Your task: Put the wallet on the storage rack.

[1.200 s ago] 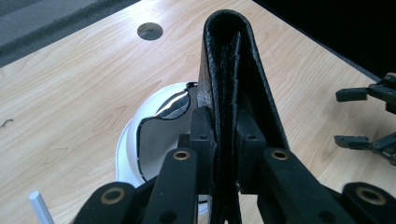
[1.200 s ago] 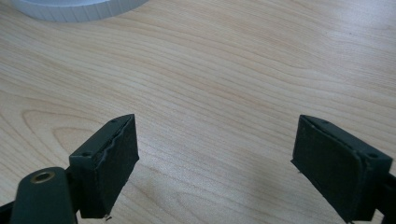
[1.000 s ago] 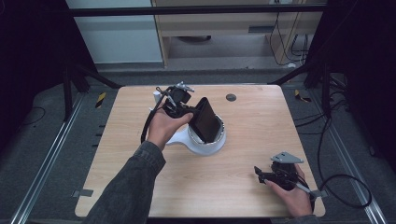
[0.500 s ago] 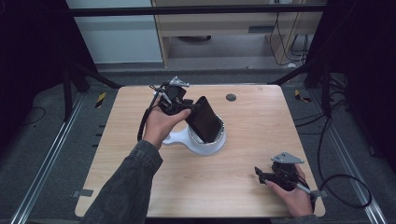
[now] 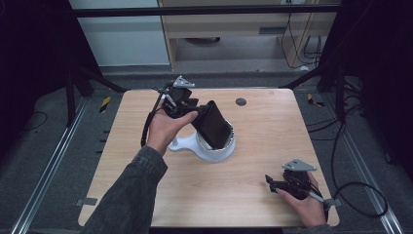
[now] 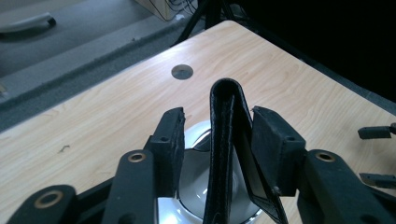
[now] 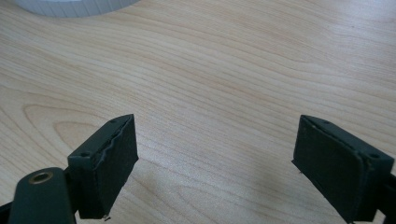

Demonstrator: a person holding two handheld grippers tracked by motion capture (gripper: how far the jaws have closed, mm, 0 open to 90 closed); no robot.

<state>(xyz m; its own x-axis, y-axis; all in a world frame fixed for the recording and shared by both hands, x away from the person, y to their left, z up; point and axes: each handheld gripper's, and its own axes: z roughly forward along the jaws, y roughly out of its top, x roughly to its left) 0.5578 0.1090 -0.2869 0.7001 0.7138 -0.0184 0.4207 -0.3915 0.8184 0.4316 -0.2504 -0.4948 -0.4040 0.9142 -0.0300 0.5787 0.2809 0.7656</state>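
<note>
Two pads of my left hand-held gripper flank the black wallet — its jaws have just been opening, and from the left gripper view I see a gap on one side while the other pad sits just beside the leather, so I judge the grip as released. The wallet stands tilted in the white bowl, near the middle of the desk, its long axis leaning up toward my left hand. That hand is far nearer than my right hand-held gripper, which rests spread wide, holding nothing, well apart at the near right corner. Backing away along the wallet's axis looks unobstructed — only the bowl's rim lies below.
</note>
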